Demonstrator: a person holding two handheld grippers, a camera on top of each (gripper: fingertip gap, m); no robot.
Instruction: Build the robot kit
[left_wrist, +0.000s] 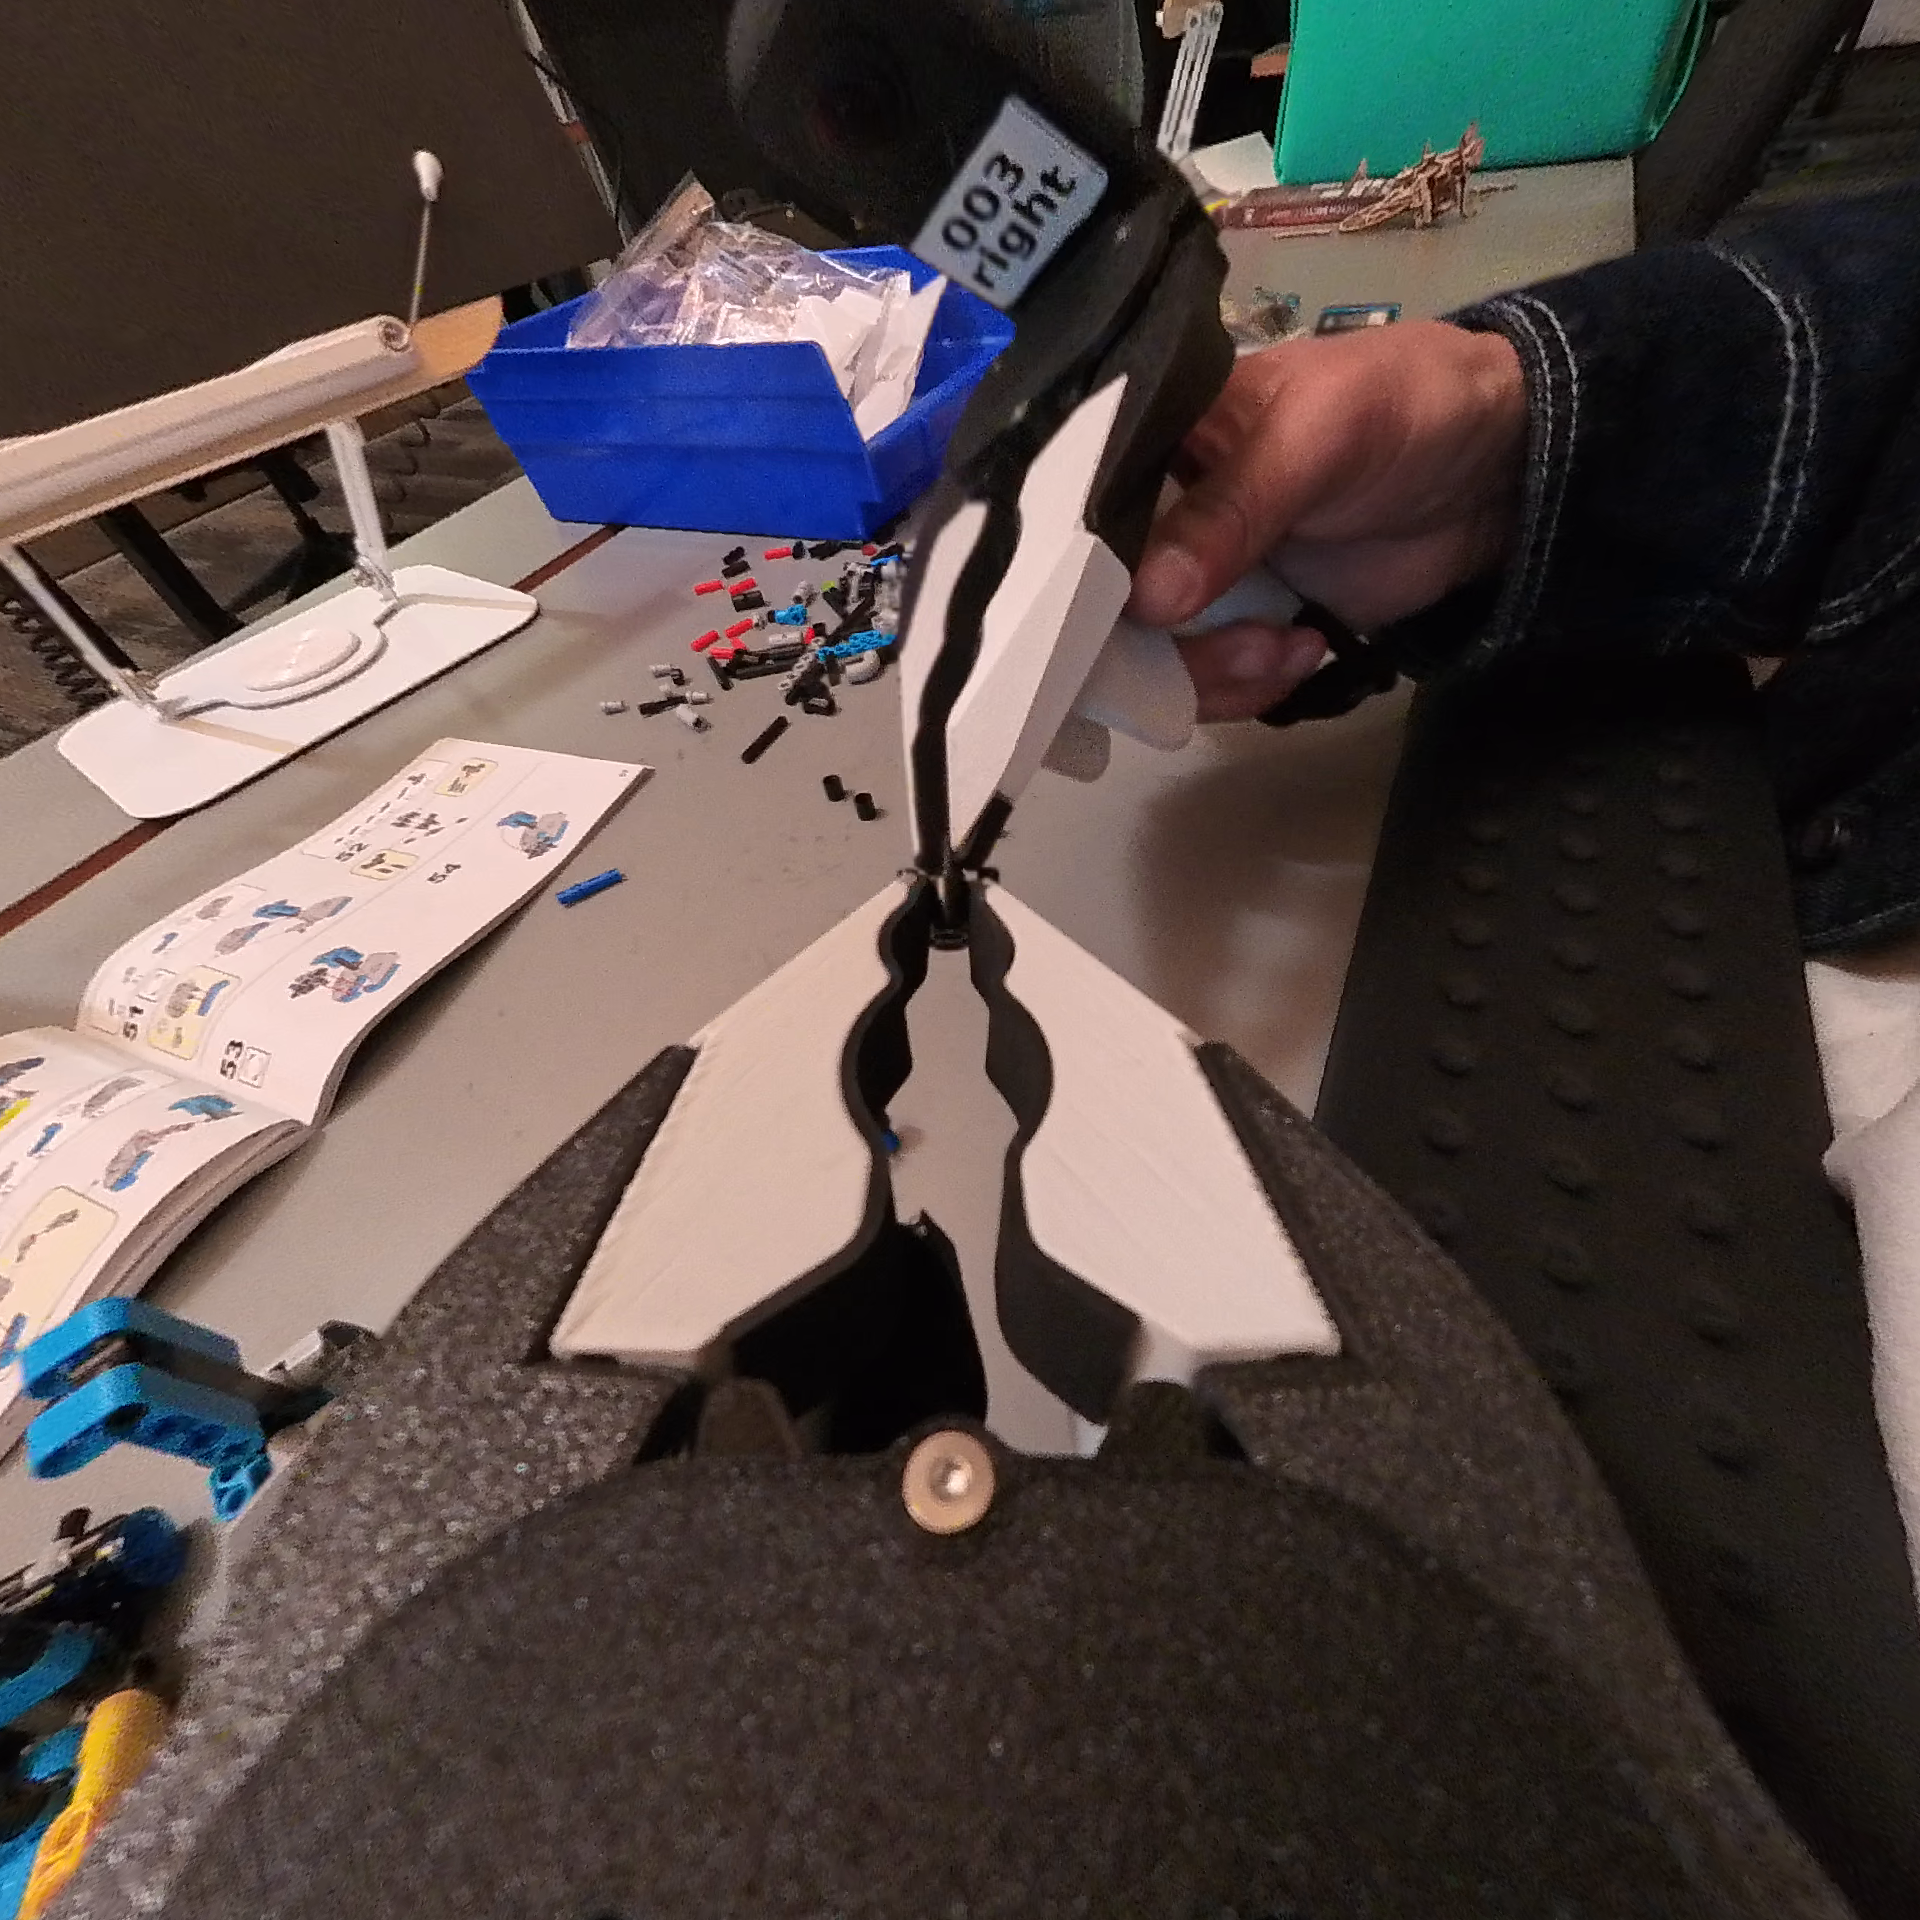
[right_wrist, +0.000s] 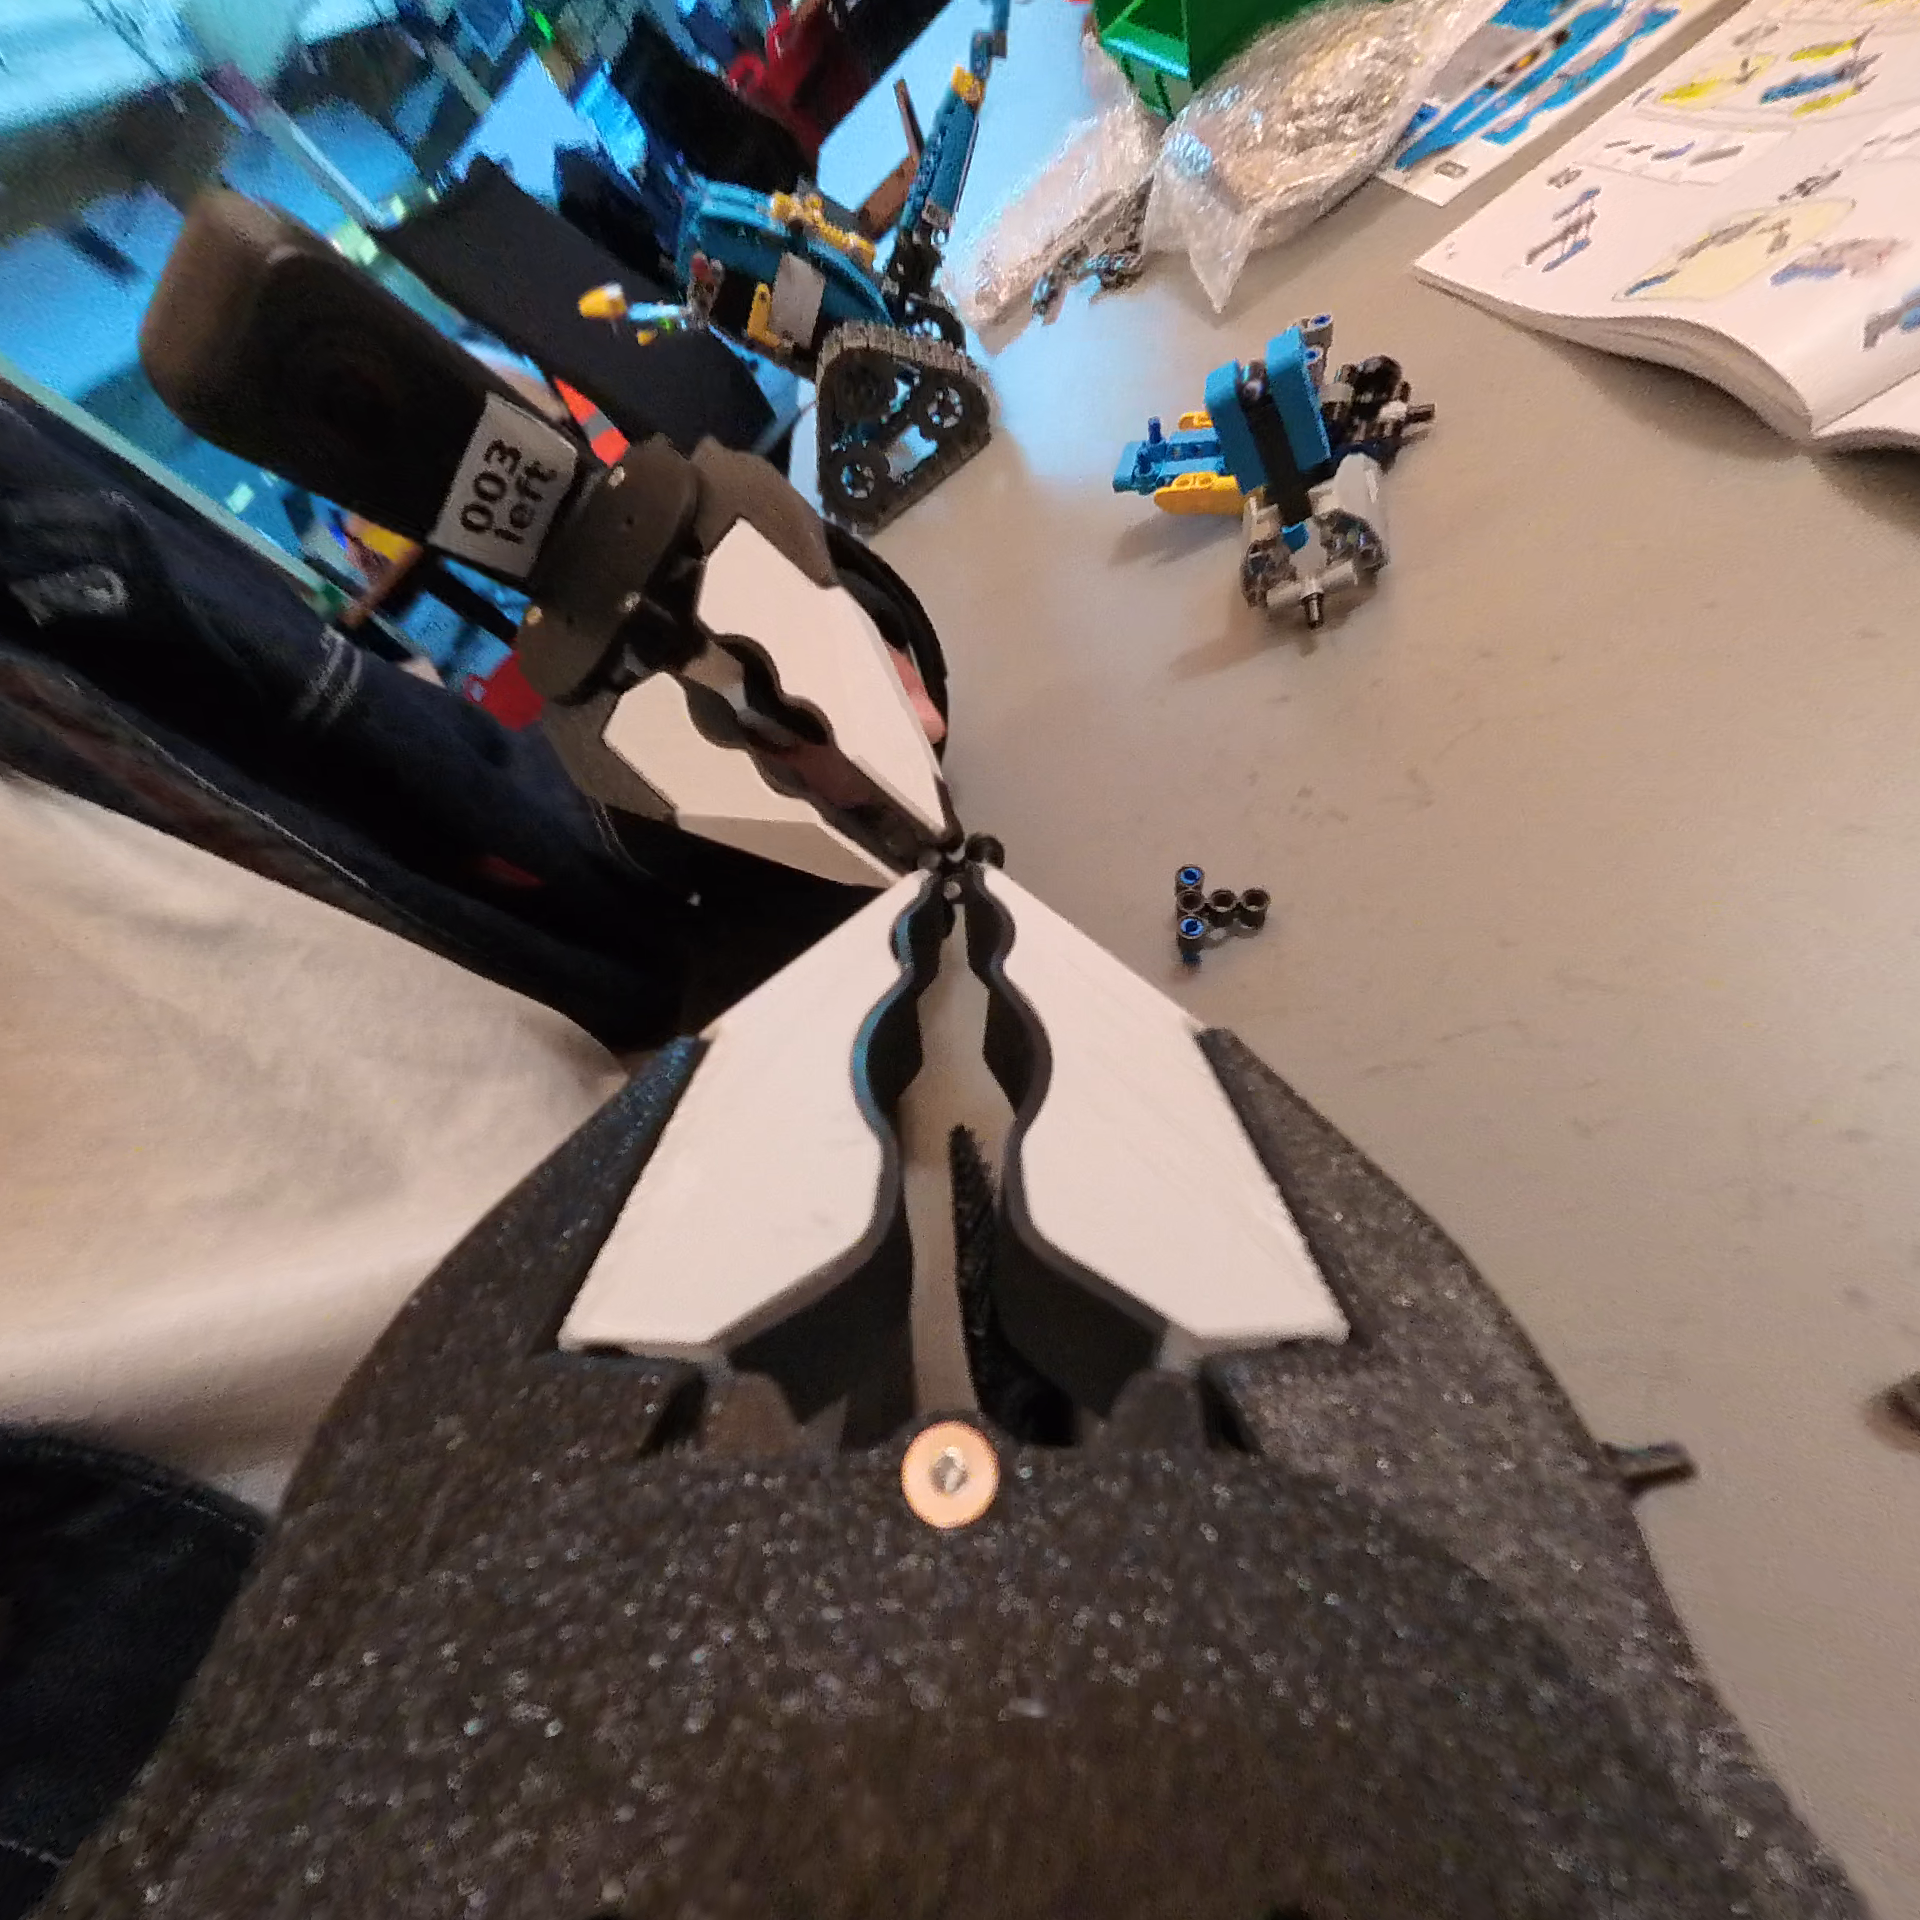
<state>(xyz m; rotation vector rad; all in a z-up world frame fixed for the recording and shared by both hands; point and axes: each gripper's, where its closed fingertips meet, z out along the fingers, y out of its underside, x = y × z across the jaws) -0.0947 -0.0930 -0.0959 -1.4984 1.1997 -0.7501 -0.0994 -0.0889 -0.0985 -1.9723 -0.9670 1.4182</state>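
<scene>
My left gripper (left_wrist: 943, 920) and my right gripper (right_wrist: 951, 896) meet tip to tip above the grey table (left_wrist: 727, 1039). The left gripper is shut on a small black connector (left_wrist: 948, 914), also seen in the right wrist view (right_wrist: 977, 854). The right gripper (left_wrist: 961, 847), held by a hand in a dark denim sleeve, comes down from above and is shut on a small black pin (left_wrist: 989, 821). The two parts touch at the tips; how they join is hidden. The left gripper also shows in the right wrist view (right_wrist: 948, 847), coming in from the upper left.
An open instruction booklet (left_wrist: 343, 925) lies to the left, with a loose blue pin (left_wrist: 589, 886) beside it. A pile of small parts (left_wrist: 800, 623) lies before a blue bin (left_wrist: 727, 416). A black connector with blue pins (right_wrist: 1221, 914), a blue-and-yellow part-built model (right_wrist: 1288, 468) and a tracked vehicle (right_wrist: 894, 405) stand on the table. My two grippers' fingertips are within a few centimetres of each other.
</scene>
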